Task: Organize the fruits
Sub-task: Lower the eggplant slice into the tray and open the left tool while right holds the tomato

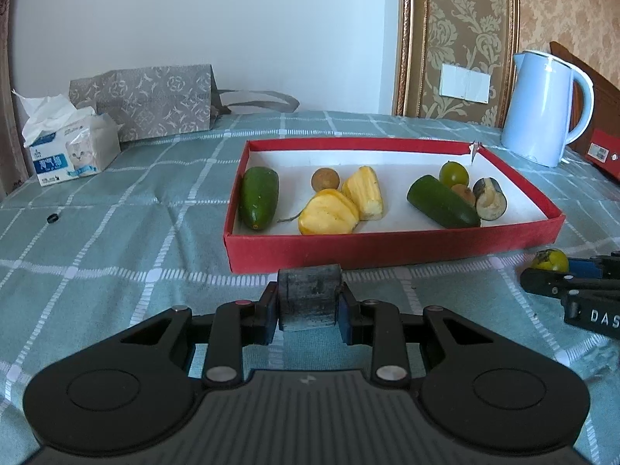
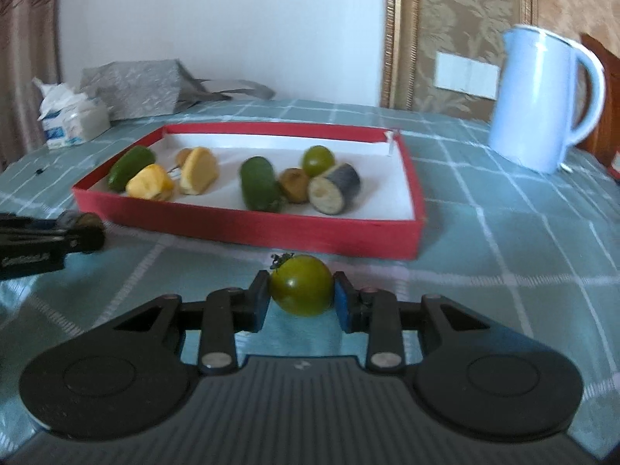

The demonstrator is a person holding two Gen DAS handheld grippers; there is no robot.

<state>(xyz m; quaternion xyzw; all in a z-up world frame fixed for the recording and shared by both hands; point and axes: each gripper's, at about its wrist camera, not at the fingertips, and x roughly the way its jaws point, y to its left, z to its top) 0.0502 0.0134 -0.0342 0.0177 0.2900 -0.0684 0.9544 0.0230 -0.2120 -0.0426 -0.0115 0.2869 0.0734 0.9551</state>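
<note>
A shallow red box (image 1: 387, 250) (image 2: 248, 228) lies on the checked cloth, holding two green cucumber pieces (image 1: 259, 201), two yellow jackfruit pieces (image 1: 329, 215), small brown fruits, a green tomato (image 1: 453, 173) and an eggplant chunk (image 1: 490, 198). My left gripper (image 1: 309, 308) is shut on a dark eggplant piece (image 1: 309, 296), just in front of the box's near wall. My right gripper (image 2: 301, 300) is shut on a green tomato (image 2: 302, 285) in front of the box; the same tomato (image 1: 550, 260) shows at the right edge of the left wrist view.
A pale blue kettle (image 1: 542, 108) (image 2: 542, 100) stands to the right behind the box. A tissue pack (image 1: 71, 147) and a grey patterned paper bag (image 1: 151, 100) sit at the back left. A small dark ring (image 1: 52, 217) lies on the cloth at left.
</note>
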